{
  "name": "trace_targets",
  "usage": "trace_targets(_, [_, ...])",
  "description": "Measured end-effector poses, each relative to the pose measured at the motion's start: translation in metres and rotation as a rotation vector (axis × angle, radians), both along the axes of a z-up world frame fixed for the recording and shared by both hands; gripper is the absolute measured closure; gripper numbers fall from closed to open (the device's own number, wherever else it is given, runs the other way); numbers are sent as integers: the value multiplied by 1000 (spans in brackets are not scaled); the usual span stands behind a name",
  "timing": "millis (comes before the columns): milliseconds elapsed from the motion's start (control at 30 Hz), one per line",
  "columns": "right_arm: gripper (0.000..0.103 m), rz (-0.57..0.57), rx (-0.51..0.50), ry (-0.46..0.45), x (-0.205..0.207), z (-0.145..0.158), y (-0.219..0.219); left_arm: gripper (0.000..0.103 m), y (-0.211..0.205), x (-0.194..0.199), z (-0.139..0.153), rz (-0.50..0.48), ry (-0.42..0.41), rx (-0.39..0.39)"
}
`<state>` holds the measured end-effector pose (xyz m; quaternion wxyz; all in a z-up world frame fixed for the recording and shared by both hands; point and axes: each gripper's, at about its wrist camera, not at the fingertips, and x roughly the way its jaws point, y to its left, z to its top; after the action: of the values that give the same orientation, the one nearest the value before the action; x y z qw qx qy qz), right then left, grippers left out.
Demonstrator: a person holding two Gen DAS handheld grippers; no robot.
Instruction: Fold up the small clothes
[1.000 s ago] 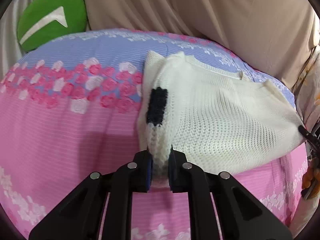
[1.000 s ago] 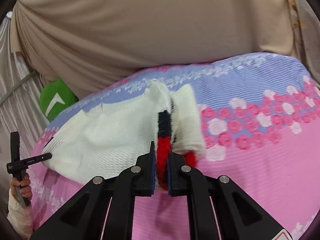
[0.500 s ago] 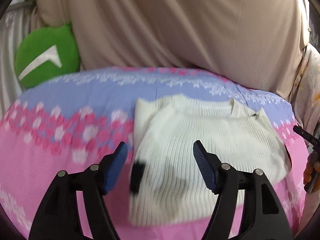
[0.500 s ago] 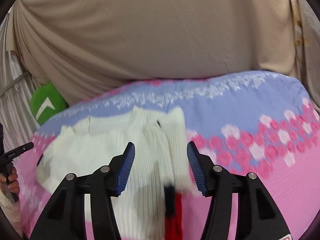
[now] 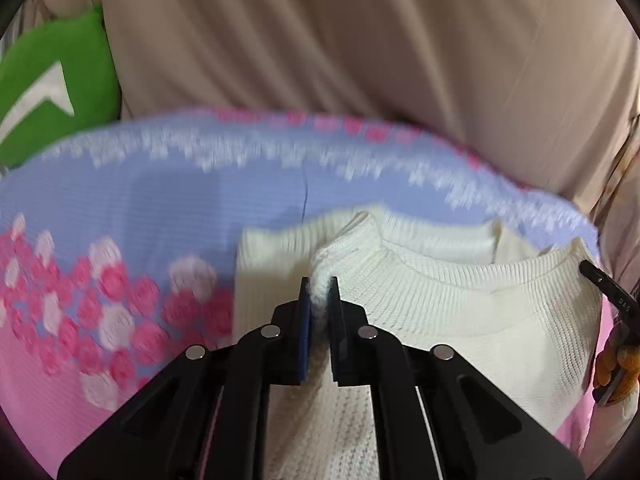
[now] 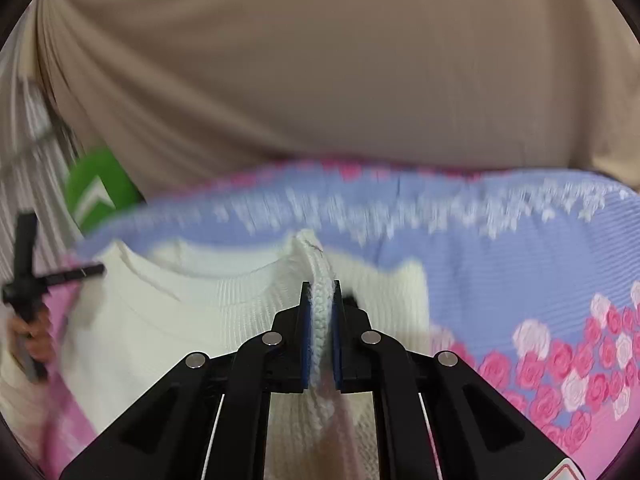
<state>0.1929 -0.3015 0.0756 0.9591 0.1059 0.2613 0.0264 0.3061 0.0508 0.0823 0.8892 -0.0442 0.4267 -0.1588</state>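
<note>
A cream knitted sweater [image 5: 460, 320] lies on the bed, its ribbed neckline facing the far side. My left gripper [image 5: 319, 284] is shut on a pinched ridge of the sweater at its left shoulder. In the right wrist view the same sweater [image 6: 168, 320] spreads to the left, and my right gripper [image 6: 320, 286] is shut on a raised fold at its right shoulder. The sleeves are folded in and mostly hidden.
The bed cover [image 5: 120, 208] is lilac at the far side and pink with roses nearer. A beige curtain [image 5: 360, 60] hangs behind the bed. A green cushion [image 5: 48, 80] sits at the far left. The other gripper's handle [image 6: 28, 276] and hand show at each view's edge.
Both grippers let go of the sleeve cuffs, opened, moved up to the sweater's shoulders, and have closed on the knit there. The sleeves now lie folded onto the body.
</note>
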Motion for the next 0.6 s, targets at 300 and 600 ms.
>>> trace_targets(300, [96,-116,24,157,65,-40,-40,96,-14,59,-25,90,27,87])
trace_targets(600, [87,-186,33,73,31,-17,-33,92,-20,24,-18,129,-60,210])
